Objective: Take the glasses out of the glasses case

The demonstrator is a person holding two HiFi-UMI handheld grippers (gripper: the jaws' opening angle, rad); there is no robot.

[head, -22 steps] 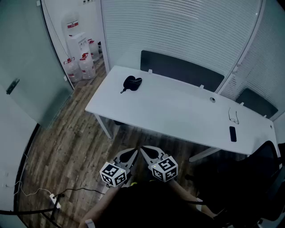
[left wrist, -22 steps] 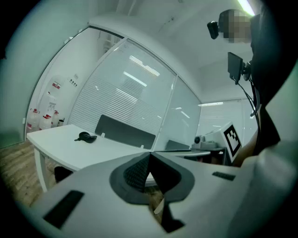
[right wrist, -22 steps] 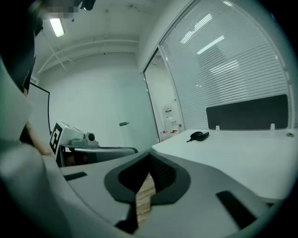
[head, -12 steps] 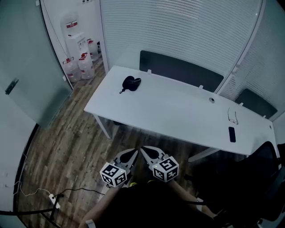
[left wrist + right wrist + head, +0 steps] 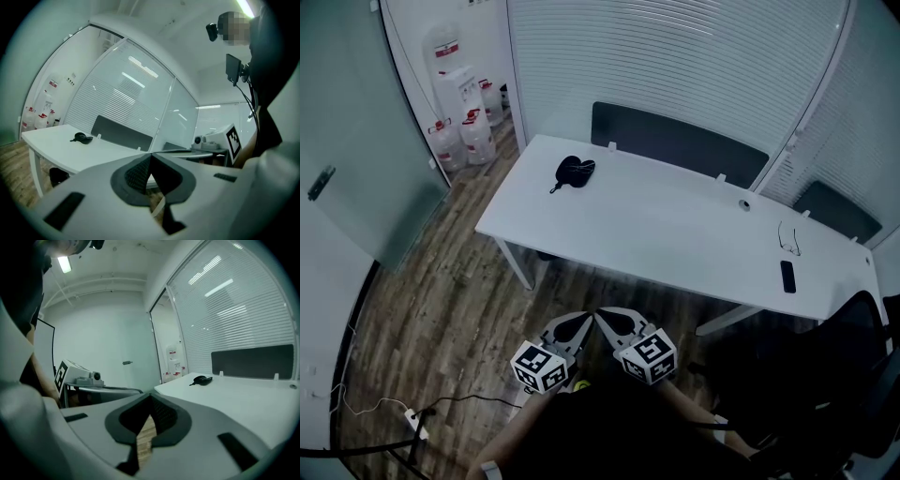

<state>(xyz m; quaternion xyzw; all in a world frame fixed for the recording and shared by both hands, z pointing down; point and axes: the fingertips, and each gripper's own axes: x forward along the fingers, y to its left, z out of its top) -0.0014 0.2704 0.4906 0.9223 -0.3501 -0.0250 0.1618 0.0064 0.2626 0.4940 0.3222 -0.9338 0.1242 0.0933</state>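
Glasses case [image 5: 574,171]: a small dark, rounded pouch with a short strap trailing from it, lying on the far left end of the white surface [image 5: 675,234], close to its back edge. It lies alone, well apart from both pairs of jaws, which are held low in front of the person, over the wooden floor [image 5: 441,309] and short of the surface's near edge.

In the left gripper view the case [image 5: 82,138] shows small and far off to the left of the jaw tips; in the right gripper view it [image 5: 201,379] sits to the right of them, above the tips.

The left gripper [image 5: 572,330] has its jaws brought together, tips touching, with nothing between them [image 5: 151,157]. The right gripper [image 5: 617,325] is the same: jaws closed tip to tip and empty [image 5: 151,397], only floor planks showing through the gap behind the tips. The two grippers are just beside each other, their tips angled inward and nearly meeting.

At the surface's far right end lie a pair of glasses [image 5: 788,237] and, nearer the front edge, a small dark phone [image 5: 787,276]. A dark divider panel [image 5: 675,145] runs along the back edge. A black chair [image 5: 825,375] stands at the lower right.
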